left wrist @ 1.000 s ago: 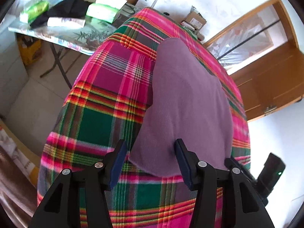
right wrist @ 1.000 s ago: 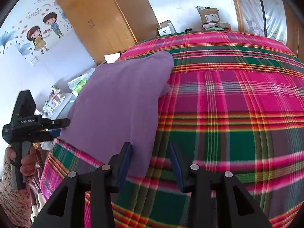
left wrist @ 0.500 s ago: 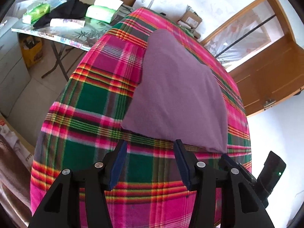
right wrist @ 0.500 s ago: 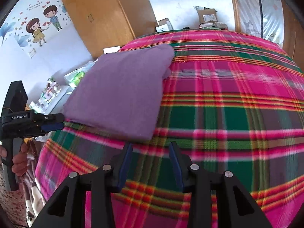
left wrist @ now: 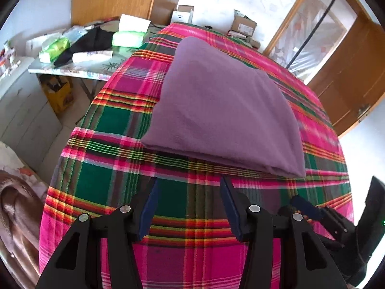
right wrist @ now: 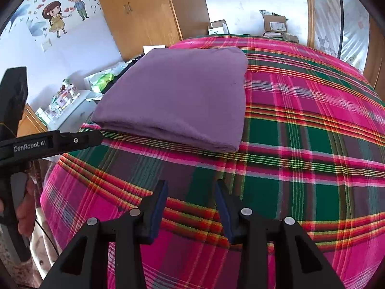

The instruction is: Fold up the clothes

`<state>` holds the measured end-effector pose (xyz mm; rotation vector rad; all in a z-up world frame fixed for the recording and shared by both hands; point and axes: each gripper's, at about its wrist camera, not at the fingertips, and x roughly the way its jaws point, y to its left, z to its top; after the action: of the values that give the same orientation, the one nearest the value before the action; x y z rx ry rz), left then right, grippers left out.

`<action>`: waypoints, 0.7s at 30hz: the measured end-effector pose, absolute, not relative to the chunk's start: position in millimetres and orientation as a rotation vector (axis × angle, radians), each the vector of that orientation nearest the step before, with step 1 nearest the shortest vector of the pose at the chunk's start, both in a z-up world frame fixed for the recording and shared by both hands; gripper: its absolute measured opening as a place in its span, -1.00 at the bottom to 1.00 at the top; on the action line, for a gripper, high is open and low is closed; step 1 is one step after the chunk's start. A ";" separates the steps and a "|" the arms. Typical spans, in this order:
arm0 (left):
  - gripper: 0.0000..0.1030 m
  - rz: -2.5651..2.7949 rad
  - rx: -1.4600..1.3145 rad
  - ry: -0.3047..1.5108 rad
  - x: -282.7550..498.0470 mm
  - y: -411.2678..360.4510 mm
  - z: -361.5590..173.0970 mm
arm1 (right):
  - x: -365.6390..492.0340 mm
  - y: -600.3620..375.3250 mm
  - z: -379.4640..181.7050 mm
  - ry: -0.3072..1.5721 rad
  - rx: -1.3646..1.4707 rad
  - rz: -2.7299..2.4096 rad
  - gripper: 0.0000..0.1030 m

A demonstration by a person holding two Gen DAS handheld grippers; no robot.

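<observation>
Garment beyond both open tools.

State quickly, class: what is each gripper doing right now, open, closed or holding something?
Left gripper: open, empty, short of the folded purple fleece garment.
Right gripper: open, empty, over the plaid blanket.

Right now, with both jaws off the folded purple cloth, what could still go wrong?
1. The folded purple fleece cloth lies with a corner near the plaid bedspread's side edge; a nudge could slide it off.
2. The left gripper and right gripper sit close together and could collide.
</observation>
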<state>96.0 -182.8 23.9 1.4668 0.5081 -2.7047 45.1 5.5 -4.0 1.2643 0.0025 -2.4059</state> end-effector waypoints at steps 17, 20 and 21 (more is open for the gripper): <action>0.04 -2.685 1.412 0.233 102.0 -148.2 7.8 | 50.5 8.2 -6.2 0.074 1.264 -2.527 0.11; 0.06 -2.687 1.389 0.234 102.4 -147.5 7.0 | 49.3 11.3 -6.5 0.079 1.266 -2.561 0.15; 0.07 -2.687 1.383 0.233 103.1 -146.4 6.8 | 48.7 12.1 -6.5 0.082 1.268 -2.571 0.16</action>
<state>103.1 -146.4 6.8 1.3826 0.2331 -2.6873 48.7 12.1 -6.5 1.2676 0.0815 -2.5714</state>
